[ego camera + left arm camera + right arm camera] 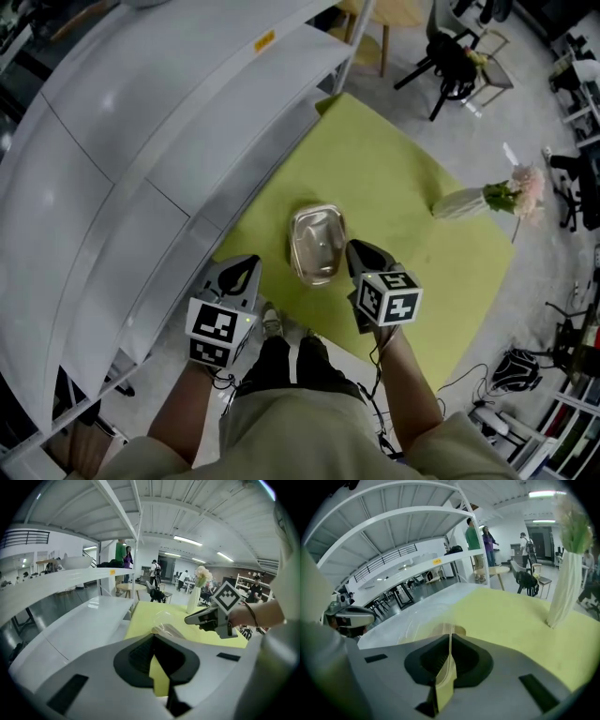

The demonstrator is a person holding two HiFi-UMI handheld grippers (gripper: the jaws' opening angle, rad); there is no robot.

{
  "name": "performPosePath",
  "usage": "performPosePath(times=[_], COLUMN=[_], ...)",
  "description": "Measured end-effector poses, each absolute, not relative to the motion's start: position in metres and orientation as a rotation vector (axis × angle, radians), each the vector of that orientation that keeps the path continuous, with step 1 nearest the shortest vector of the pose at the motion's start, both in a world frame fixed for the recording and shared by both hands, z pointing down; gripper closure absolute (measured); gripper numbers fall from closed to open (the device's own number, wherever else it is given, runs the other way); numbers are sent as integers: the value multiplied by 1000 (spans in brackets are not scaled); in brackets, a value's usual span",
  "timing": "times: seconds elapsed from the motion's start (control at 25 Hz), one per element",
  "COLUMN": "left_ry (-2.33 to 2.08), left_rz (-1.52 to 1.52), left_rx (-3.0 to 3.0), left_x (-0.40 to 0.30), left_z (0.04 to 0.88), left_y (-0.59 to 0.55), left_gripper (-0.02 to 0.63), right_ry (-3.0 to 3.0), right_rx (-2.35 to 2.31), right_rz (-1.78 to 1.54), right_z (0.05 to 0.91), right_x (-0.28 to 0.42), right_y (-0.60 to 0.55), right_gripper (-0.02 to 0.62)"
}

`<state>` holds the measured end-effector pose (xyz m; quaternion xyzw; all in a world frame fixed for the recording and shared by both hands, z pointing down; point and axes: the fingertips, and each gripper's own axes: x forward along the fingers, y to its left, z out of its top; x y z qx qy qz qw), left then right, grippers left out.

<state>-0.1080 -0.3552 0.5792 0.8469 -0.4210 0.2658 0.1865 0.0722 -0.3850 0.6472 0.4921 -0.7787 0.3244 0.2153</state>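
Where the head view looks down, bench [394,178]: I see it covered in yellow-green, running out from under a white shelf [141,131].
Head view, clear container [317,244]: it stands lidded on the bench, between my two claws and close to the bench's near edge.
Head view, left claw [246,268]: it hangs over the bench's left edge, just beside the container and apart from it.
Head view, right claw [360,251]: its tip sits just beside the container's right side; I cannot tell from here whether they touch.
Head view, vase [461,203]: pale, with pink flowers [525,187], well apart to the right.
Left gripper view, left claw [153,636]: the dark pads meet at the tip, with only a sliver of yellow bench showing lower down; nothing is caught between them.
Left gripper view, clear container [165,629]: it is just past the tip and a little to the right, with the right claw [188,619] beyond it and the vase [193,599] farther back.
Right gripper view, right claw [450,637]: it is pressed together to a hairline slit and has hold of nothing.
Right gripper view, clear container [438,630]: it is directly ahead of the tip, low on the bench; the left claw [369,617] shows at the far left and the vase [562,592] at the right.
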Motion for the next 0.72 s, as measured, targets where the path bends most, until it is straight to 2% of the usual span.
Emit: performPosePath(times=[0.36, 0.72], left_ry=[-1387, -1606], left_rz=[659, 491], left_rx=[2495, 2618], left_x=[-128, -137], left_z=[491, 364], left_y=[-374, -363], left_gripper=[601, 601], right_ry=[-2351, -2590], right_rx=[1482, 1612], right_rz=[632, 428], right_z=[514, 362], right_x=[73, 86], right_y=[-397, -374], right_gripper=[572, 572])
